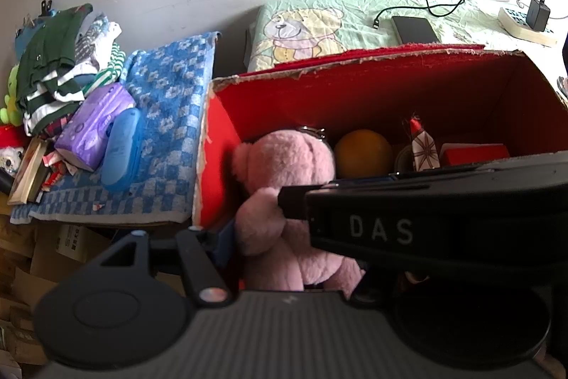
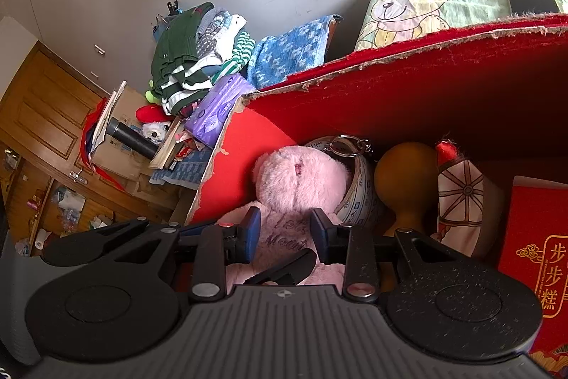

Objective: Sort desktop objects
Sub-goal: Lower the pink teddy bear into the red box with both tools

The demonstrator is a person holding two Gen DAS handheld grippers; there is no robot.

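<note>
The pink plush bear [image 2: 301, 180] sits inside the red box [image 2: 426, 84], in its left-hand near corner, head up and body running down toward the camera; its long axis is roughly vertical in the right wrist view and lies in line with the right claw [image 2: 285, 229]. The right claw's blue-padded fingers [image 2: 252, 226] stand apart, one at each side of the bear's embroidered chest; the pads appear to bracket the torso, but whether they press on the plush cannot be told. The right claw is judged the nearer of the two and the one placed to take or release the bear.

In the left wrist view the right device crosses in front as a black bar lettered DAS [image 1: 383, 231], its tip at the bear's [image 1: 284, 180] arm; the left claw's own fingertips are hidden behind it and behind the bear, so its state cannot be told.

Just beside the bear to the right lie a roll of tape with a key ring [image 2: 355, 166], then an orange gourd-shaped object [image 2: 401, 180], a patterned cloth item [image 2: 461, 198] and a red printed carton [image 2: 539, 247]; these crowd the box floor and leave little room sideways. The left box wall, with its torn edge [image 2: 227, 144], stands close by the bear's left side. The open room is judged to be upward, through the open top of the box; any move sideways risks the wall or the tape roll.
</note>
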